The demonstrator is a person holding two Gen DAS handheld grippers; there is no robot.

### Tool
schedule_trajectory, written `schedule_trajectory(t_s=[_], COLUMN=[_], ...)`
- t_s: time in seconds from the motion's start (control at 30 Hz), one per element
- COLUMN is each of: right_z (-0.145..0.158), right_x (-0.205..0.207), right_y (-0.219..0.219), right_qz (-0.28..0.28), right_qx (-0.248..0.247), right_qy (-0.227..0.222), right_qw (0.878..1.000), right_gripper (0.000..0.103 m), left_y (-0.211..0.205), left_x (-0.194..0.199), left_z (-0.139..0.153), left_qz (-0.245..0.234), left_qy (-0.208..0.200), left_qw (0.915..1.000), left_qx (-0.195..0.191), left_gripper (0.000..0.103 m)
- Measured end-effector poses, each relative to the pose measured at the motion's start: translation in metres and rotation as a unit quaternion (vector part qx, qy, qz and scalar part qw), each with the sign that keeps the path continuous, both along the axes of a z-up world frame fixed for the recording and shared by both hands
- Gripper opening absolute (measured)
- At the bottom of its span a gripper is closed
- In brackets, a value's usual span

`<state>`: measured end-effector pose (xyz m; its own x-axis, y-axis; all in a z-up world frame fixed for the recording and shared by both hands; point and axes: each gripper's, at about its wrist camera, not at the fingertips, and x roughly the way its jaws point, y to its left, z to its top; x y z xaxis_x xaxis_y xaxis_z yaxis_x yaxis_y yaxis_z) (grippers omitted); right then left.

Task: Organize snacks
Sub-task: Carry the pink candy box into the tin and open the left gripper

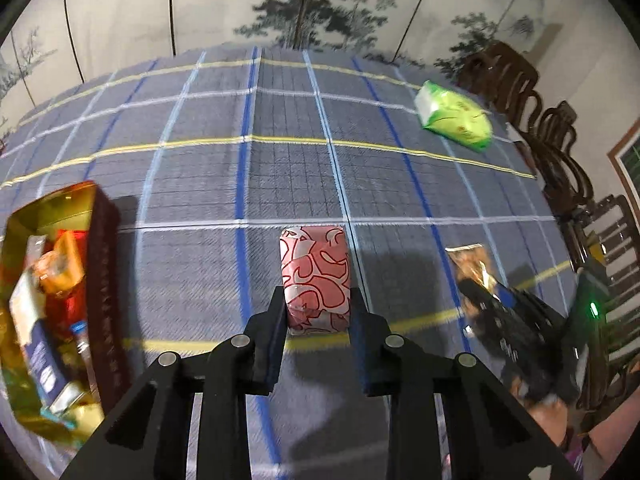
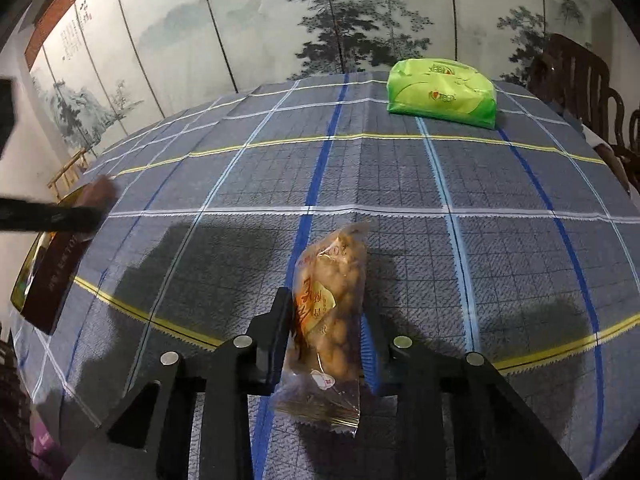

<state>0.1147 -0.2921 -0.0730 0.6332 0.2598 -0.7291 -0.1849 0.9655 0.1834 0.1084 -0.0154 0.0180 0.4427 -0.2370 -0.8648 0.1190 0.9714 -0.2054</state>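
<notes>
Checked cloth covers the table [image 1: 200, 184]. Left view: left gripper [image 1: 318, 320] fingers clamp the pink packet [image 1: 316, 276]; the box [image 1: 52, 280] left of them is crowded, so the packet may snag its wall.

Right view: right gripper [image 2: 326, 320] fingers pinch the nut bag [image 2: 332, 292]; its slick film may slip. Open cloth lies ahead to the green pack [image 2: 442, 94].

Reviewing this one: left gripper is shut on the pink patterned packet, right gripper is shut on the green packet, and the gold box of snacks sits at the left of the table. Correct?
Not quite. The right gripper is shut on the clear bag of brown snacks, not the green packet, which lies untouched at the table's far side, as the right wrist view shows. The left gripper on the pink patterned packet and the gold box at left are right.
</notes>
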Motion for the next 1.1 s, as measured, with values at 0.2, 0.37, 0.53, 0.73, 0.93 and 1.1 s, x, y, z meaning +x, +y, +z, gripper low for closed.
schedule_trajectory(t_s=[0.2, 0.37, 0.53, 0.73, 0.93, 1.1], right_z=[0.002, 0.003, 0.003, 0.003, 0.003, 0.003], right_x=[-0.012, -0.016, -0.015, -0.015, -0.015, -0.015], right_y=[0.005, 0.013, 0.011, 0.013, 0.013, 0.013], right_qz=[-0.017, -0.034, -0.046, -0.05, -0.05, -0.05], right_qx=[0.02, 0.003, 0.003, -0.003, -0.004, -0.005], right_qy=[0.0, -0.015, -0.013, -0.012, -0.011, -0.012], right_qw=[1.0, 0.999, 0.999, 0.999, 0.999, 0.999], right_gripper=[0.028, 0.028, 0.028, 0.028, 0.028, 0.028], left_y=[0.023, 0.053, 0.089, 0.143, 0.186, 0.203], left_x=[-0.041, -0.074, -0.098, -0.128, -0.137, -0.128], left_z=[0.022, 0.031, 0.03, 0.026, 0.019, 0.018], left_qz=[-0.004, 0.007, 0.033, 0.07, 0.099, 0.111], left_qy=[-0.034, -0.049, -0.054, -0.069, -0.066, -0.076], left_qw=[0.9994, 0.9987, 0.998, 0.9946, 0.9918, 0.9895], left_qx=[-0.008, -0.011, -0.006, 0.034, 0.047, 0.054], left_gripper=[0.025, 0.025, 0.025, 0.025, 0.025, 0.025])
